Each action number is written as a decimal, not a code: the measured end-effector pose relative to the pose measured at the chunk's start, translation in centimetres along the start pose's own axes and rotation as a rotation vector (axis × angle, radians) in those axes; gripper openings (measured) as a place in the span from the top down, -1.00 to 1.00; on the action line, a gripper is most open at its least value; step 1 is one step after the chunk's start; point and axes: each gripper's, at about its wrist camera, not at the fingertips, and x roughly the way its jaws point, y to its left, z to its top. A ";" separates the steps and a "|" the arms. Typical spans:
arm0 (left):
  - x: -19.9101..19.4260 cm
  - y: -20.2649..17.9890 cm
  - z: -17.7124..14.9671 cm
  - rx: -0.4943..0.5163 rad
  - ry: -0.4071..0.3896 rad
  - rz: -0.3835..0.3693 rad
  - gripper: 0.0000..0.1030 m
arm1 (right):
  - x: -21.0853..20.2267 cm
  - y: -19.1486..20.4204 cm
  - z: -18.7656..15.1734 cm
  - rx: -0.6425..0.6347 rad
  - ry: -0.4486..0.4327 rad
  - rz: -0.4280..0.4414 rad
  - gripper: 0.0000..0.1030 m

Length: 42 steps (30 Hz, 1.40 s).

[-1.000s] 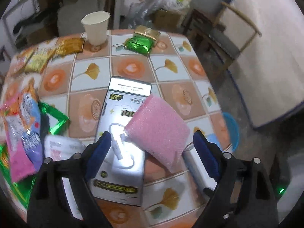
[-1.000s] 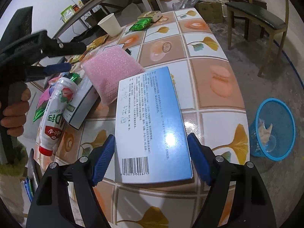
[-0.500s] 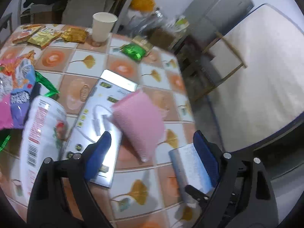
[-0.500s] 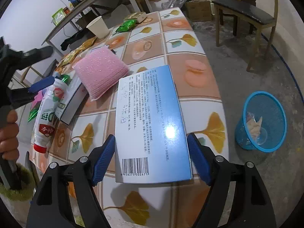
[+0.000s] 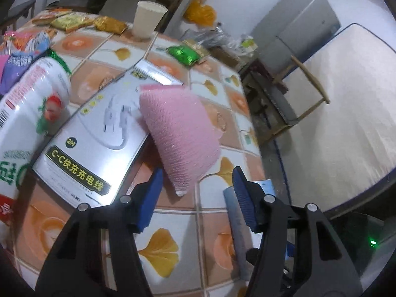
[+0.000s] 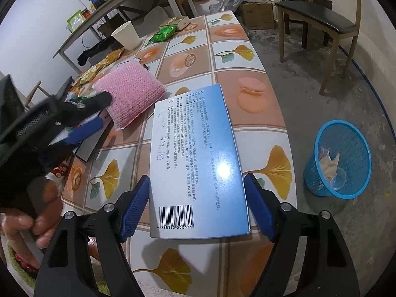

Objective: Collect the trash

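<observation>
Tiled table top with orange and ginkgo-leaf squares [image 6: 250,57]: its right edge curves off to bare concrete floor, where a blue mesh plastic waste basket [image 6: 356,173] stands well apart from the table, crumpled paper inside. A wooden chair with a dark seat [image 6: 319,14] sits beyond the far corner. Open tiles lie beyond the blue-and-white flat carton with a barcode [image 6: 195,163], which rests near the table's right edge. Right gripper [image 6: 198,205] tilts steeply down over that carton's near end; blue pads straddle both long sides with slim gaps, not visibly pressing. Left gripper [image 5: 198,193] angles down over the near tip of the pink mesh scouring sponge [image 5: 180,133]; jaws are closing, the sponge's tip just ahead of the gap, pads not on it. In the right wrist view a hand [image 6: 32,220] grips this tool's handle at lower left. The sponge leans half on a silver charging-cable box [image 5: 99,133], half on tile. A white drink bottle with a strawberry print [image 5: 27,113] lies left of the box. Far side: white paper cup [image 5: 148,19], green foil packet [image 5: 184,54], yellow snack wrappers [image 5: 81,22].
</observation>
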 end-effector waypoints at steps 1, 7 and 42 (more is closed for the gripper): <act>0.4 -0.1 0.0 0.002 -0.004 0.013 -0.05 | 0.0 0.0 0.0 0.003 0.000 0.003 -0.45; 2.0 -0.6 0.8 0.006 -0.004 0.081 -0.05 | 0.0 -0.3 -0.2 0.012 -0.007 0.011 -0.45; -10.0 6.1 -7.2 0.073 0.189 0.124 0.18 | -0.6 0.8 -0.8 -0.027 0.055 0.069 -0.49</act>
